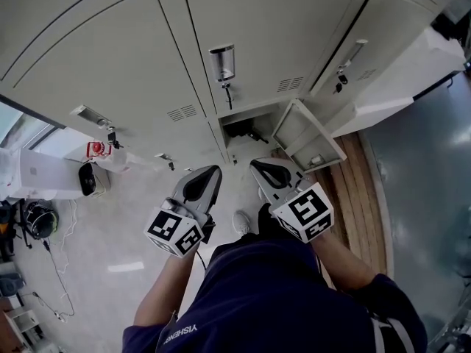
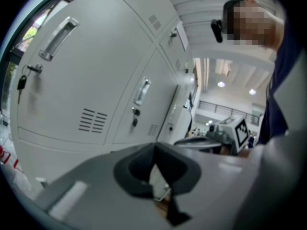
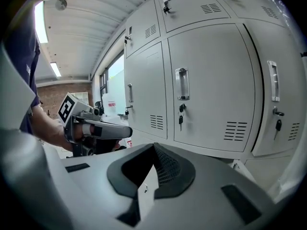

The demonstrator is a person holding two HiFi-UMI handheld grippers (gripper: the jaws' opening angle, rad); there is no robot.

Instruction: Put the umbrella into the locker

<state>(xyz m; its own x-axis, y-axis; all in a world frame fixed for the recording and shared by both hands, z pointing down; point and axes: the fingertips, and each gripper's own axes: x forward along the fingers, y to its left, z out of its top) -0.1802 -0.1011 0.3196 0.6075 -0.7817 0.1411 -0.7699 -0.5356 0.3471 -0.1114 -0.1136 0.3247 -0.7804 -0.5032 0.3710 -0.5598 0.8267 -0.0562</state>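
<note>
Since both pairs of jaws are pressed together with nothing between them, neither gripper carries the umbrella at this moment. The left gripper (image 1: 205,180) and right gripper (image 1: 266,172) hang side by side in front of the person's chest, tips aimed at the bank of lockers (image 1: 243,28), apart from every door.

One low compartment (image 1: 237,120) is open, its door (image 1: 305,134) swung out to the right over the wood strip (image 1: 364,197). A dark shape (image 1: 247,132) lies inside that compartment. It is probably the umbrella, so the task's thing looks to be already in the locker. Neither gripper view shows it.

Risks, as a judgement:
- The shape sits near the compartment mouth. If an end sticks past the front edge, it could slide out onto the floor (image 1: 125,219) or jam the door.
- The door stands wide. Pushing it with closed, smooth tips could skid off the panel, or swing it hard onto the umbrella.
- Both grippers are high above the low opening, so any fix needs a long reach down with a poor line of sight.

Orientation: the dark shape seems stretched roughly across the opening, left to right in the head view, lying rather than upright. It is too small and too shadowed to tell which end is the handle or which way the tip points.
</note>
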